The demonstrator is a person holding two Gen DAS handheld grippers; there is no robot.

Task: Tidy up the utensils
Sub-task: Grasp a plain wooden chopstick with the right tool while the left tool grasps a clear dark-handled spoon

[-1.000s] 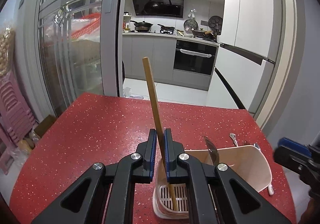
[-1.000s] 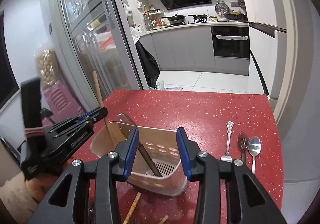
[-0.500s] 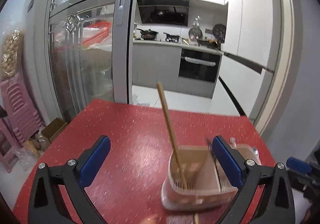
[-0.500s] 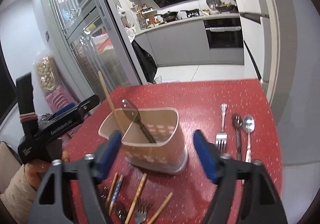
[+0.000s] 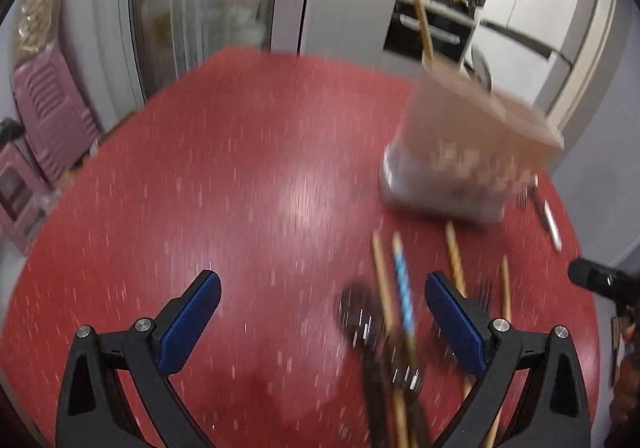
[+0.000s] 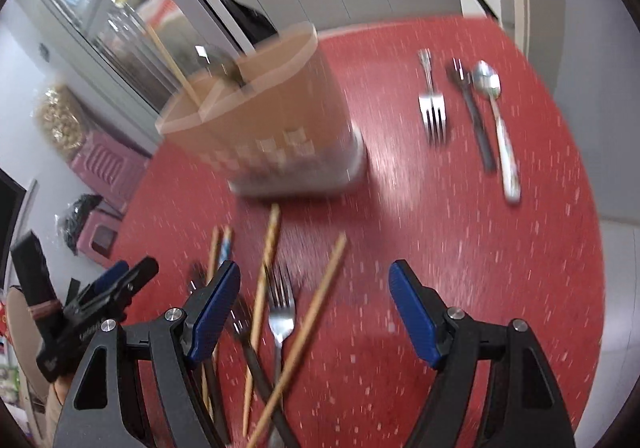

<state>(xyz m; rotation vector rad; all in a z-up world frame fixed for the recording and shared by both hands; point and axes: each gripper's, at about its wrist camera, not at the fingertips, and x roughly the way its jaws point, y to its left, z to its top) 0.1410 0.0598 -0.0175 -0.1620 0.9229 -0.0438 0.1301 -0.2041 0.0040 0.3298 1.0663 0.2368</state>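
Both grippers are hanging open-jawed and holding nothing: the left gripper (image 5: 322, 312) at its widest, the right gripper (image 6: 314, 302) wide. The beige utensil holder (image 6: 276, 119) is standing at eleven o'clock on the red table (image 6: 460, 248), one chopstick (image 6: 172, 59) inside; loose chopsticks (image 6: 268, 248) and, seemingly, forks (image 6: 282, 312) are lying below.

Left tongs (image 5: 322, 312) gape wide over the red counter (image 5: 224, 175), nothing between the pads. Loose chopsticks (image 5: 384, 288) and forks (image 5: 484, 296) lie near the right pad. Beige holder (image 5: 468, 151) stands beyond, one chopstick (image 5: 418, 7) upright inside; all blurred.
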